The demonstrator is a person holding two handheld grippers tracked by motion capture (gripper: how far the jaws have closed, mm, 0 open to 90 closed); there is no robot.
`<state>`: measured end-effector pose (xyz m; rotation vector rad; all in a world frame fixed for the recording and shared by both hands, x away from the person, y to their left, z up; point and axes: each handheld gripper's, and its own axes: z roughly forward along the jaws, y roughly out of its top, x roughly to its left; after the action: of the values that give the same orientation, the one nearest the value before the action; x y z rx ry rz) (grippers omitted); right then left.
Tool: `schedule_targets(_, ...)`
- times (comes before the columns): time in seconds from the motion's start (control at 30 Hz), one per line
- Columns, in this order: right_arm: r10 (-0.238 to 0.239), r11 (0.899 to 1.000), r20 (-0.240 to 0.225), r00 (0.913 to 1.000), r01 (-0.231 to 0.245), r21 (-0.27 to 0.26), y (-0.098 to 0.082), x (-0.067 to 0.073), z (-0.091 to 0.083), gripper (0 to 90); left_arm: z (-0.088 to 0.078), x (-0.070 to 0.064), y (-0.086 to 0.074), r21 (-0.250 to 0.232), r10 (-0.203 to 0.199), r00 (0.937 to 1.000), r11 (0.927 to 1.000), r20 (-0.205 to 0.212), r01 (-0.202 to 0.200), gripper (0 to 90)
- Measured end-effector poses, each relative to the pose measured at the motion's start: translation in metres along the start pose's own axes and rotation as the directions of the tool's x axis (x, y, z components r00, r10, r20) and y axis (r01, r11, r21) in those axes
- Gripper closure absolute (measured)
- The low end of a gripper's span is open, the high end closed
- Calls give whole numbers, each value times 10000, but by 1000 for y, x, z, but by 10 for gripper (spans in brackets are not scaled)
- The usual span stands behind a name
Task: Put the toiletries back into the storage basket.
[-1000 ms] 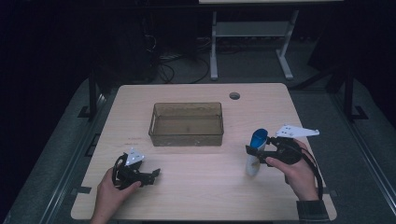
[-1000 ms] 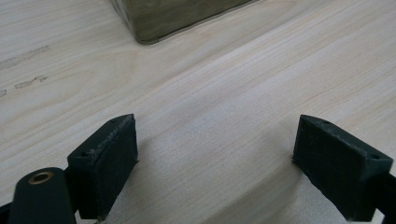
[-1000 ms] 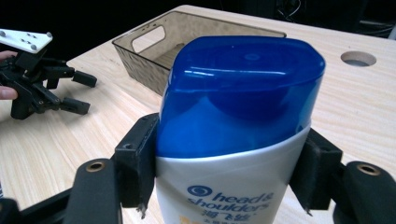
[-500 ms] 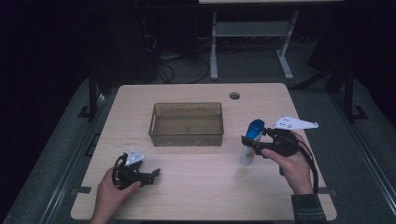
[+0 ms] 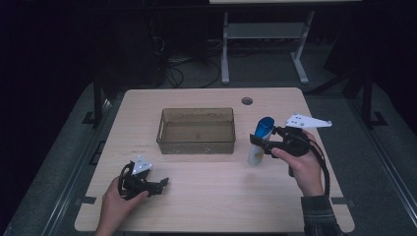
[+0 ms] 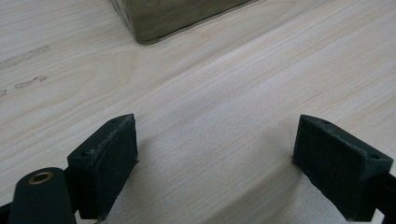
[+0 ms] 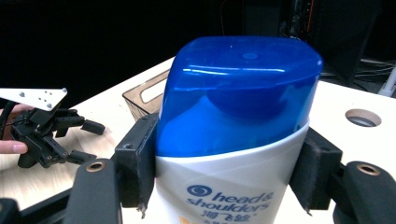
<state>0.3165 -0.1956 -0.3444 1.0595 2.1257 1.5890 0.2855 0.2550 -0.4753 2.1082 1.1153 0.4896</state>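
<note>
Your right tongs (image 5: 259, 142) clamp shampoo bottle (image 5: 260, 141) just below blue cap, right of centre frame, beside empty bin (image 5: 196, 131). Likely bin drop remains undone. Your left tongs (image 5: 160, 184) gape wide, idle, lower left. Worktop (image 5: 211, 206) bare between; right edge near.

I see a white shampoo bottle (image 5: 256, 147) with a blue cap (image 7: 238, 88) and blue lettering, a smoky brown translucent bin (image 5: 196, 131), pale wood-grain bench (image 5: 206, 196), and black tongs (image 6: 219, 163).
</note>
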Motion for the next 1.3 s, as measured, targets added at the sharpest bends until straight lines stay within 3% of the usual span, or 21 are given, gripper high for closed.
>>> schedule_targets(1.3,-423,9979,-66,9991,419,-501,53,7,48,343,0,0,0,-16,1,10000,10000,10,-1,125)
